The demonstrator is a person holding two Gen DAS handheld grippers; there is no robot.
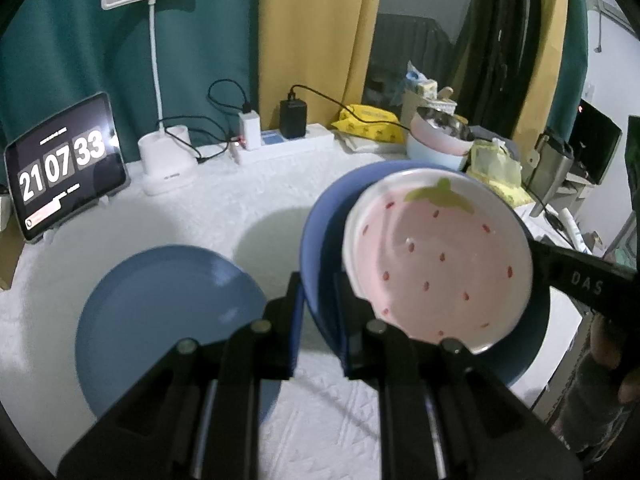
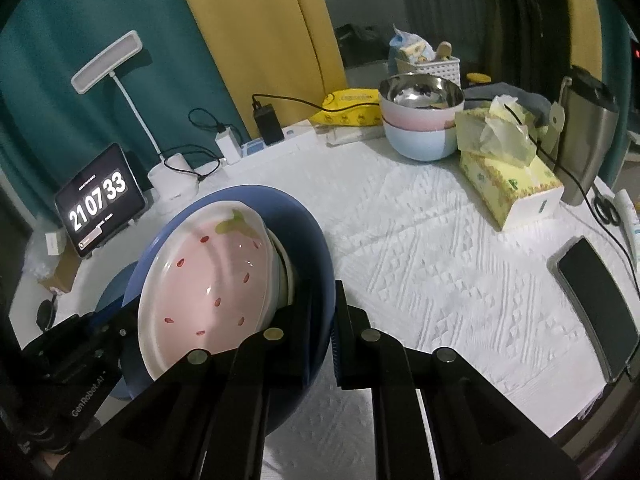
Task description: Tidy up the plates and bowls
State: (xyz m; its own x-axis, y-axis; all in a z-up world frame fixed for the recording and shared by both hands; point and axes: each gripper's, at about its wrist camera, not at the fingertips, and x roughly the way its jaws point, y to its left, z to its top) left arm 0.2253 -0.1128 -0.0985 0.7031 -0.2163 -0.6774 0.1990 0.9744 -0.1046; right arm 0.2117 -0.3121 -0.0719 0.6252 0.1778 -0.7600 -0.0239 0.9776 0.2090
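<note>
A pink strawberry-pattern plate [image 1: 436, 264] [image 2: 208, 280] rests inside a larger blue plate [image 1: 324, 220] [image 2: 304, 232], and both are held tilted above the table. My left gripper [image 1: 320, 296] is shut on the blue plate's near-left rim. My right gripper [image 2: 326, 308] is shut on the opposite rim and shows as a black arm [image 1: 580, 280] in the left wrist view. A second blue plate [image 1: 168, 312] [image 2: 112, 288] lies flat on the white cloth below and to the left. Stacked pink and pale-blue bowls [image 1: 440, 140] [image 2: 420, 128], the top one steel-lined, stand at the back.
A tablet clock [image 1: 64, 168], a white desk lamp [image 1: 168, 160] and a power strip [image 1: 284, 140] with chargers line the back edge. A tissue box [image 2: 508, 180], a steel tumbler [image 2: 588, 136] and a phone [image 2: 596, 304] sit to the right on the white cloth [image 2: 420, 248].
</note>
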